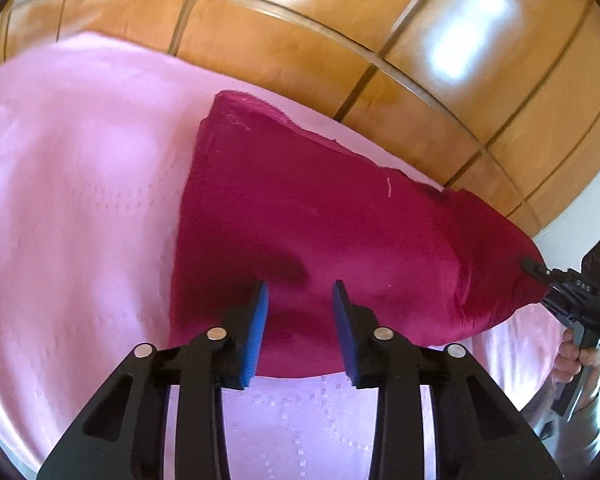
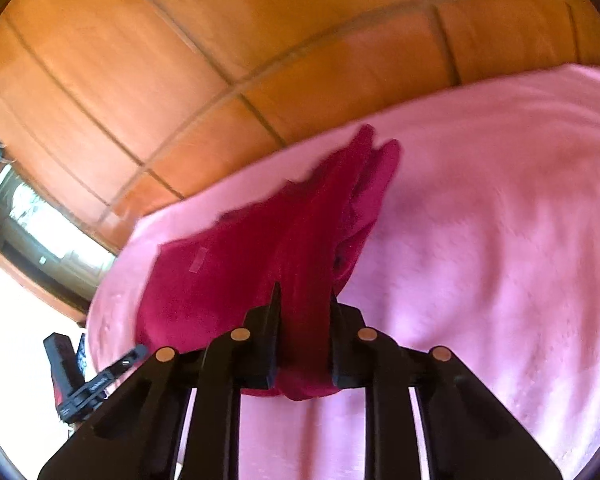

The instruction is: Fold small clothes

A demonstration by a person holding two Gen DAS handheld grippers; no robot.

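A dark red garment (image 1: 300, 216) lies on a surface covered with a pale pink cloth (image 1: 72, 184), close to the cloth's far edge; beyond that edge the floor of orange-brown tiles (image 1: 284, 44) shows, glossy with patches of light.

The left hand-held gripper (image 1: 300, 300) hovers over the near part of the garment; its blue pads (image 1: 256, 332) stand apart with a clear gap, and red cloth shows in the gap, but whether any cloth lies between the pads or only beneath them I cannot tell; nothing is pinched, so it is open.

The right hand-held gripper (image 2: 305, 304) is clamped on a bunched corner of the garment (image 2: 260, 264); in its own view a thick fold of red cloth fills the space between the black fingers and hangs out below them, the rest trailing away across the pink cloth (image 2: 480, 220) in ridges; from the left side the same gripper (image 1: 540, 270) shows at the right end of the garment, drawing it into a taut point lifted off the cloth.

A person's hand (image 1: 576, 356) holds that gripper's handle at the right edge, a grey sleeve (image 1: 580, 412) below it.

The right view is blurred; the left gripper (image 2: 134, 354) shows small at its lower left beside the garment's edge, and the tiled floor (image 2: 180, 60) fills the far side.
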